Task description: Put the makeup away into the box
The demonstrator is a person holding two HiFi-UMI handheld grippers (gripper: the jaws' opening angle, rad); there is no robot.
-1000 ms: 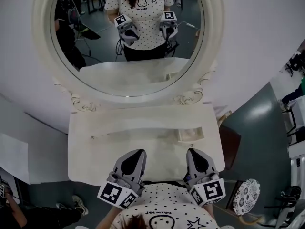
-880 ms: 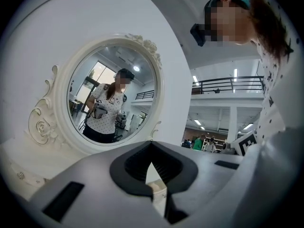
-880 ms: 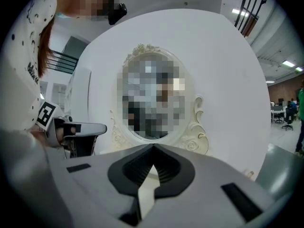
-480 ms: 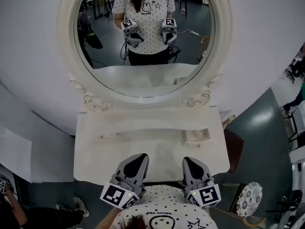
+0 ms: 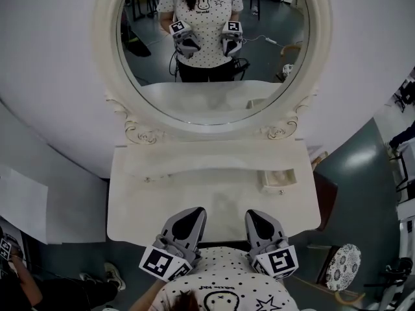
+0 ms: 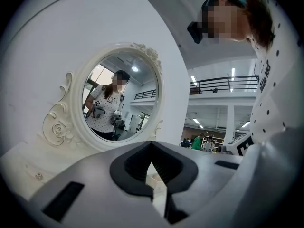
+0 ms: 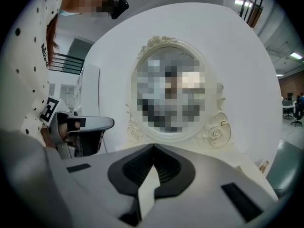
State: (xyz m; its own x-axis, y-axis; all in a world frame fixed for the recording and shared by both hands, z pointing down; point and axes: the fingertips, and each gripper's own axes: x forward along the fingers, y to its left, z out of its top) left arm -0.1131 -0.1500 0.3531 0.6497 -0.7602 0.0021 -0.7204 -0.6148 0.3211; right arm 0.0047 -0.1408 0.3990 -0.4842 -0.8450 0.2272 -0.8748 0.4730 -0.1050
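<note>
The left tool (image 5: 192, 211) and the right tool (image 5: 253, 214) are closest, at the front edge of the white tabletop (image 5: 194, 193). Both are pressed together with nothing in them. Farther on, near the right edge, sits the small cream open box (image 5: 277, 179). The makeup is too small to make out. At the back stands the big round white mirror (image 5: 214, 89). The job looks just begun. Next, a tool must spread and reach for the makeup.
</note>
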